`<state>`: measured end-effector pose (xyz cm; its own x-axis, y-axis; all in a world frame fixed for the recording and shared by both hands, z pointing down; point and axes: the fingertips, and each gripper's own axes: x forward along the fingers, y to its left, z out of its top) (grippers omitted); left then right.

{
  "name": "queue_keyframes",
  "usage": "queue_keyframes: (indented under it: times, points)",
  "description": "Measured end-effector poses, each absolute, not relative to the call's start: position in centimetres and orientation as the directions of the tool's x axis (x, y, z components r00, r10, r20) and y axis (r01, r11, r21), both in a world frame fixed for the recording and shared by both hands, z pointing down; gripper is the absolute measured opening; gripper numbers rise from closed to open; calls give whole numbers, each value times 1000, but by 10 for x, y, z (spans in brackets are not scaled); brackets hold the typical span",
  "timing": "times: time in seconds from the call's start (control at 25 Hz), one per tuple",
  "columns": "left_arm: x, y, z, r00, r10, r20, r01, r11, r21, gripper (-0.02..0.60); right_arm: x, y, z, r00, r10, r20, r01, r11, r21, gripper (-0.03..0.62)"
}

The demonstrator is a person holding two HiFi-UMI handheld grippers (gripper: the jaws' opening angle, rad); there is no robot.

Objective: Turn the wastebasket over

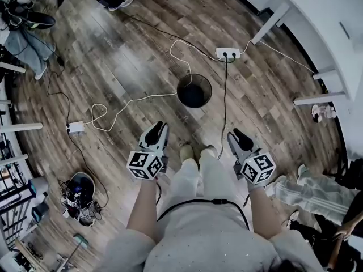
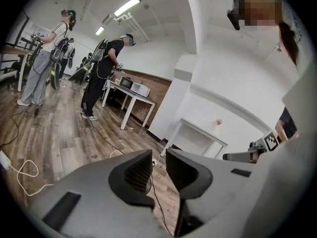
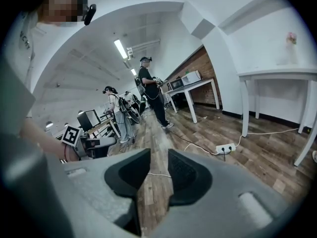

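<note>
While beneath wastebasket (image 1: 194, 91), wood-plank floor (image 1: 125, 50).

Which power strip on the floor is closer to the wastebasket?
The power strip beside the white table, just beyond the wastebasket; the other power strip lies far left.

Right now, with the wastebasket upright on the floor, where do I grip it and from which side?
Pinch the rim of the wastebasket, probably at its near edge, coming down from above with one jaw inside. It stands mouth-up and round, likely too wide to span; the white cable skirts its far-left side.
</note>
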<state>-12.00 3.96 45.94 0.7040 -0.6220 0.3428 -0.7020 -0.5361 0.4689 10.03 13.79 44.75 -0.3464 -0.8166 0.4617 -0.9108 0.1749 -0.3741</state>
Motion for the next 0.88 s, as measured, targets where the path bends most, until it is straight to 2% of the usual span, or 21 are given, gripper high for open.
queue_keyframes:
  times: [0.48, 0.88]
  points:
    - [-115, -8, 491, 595, -686, 420, -782, -372, 500, 82, 127, 63, 494, -438, -732, 521, -880, 233, -413, 104]
    - [-49, -54, 547, 573, -636, 517, -809, -342, 478, 82, 166, -12, 546, -487, -678, 550, -858, 254, -446, 104]
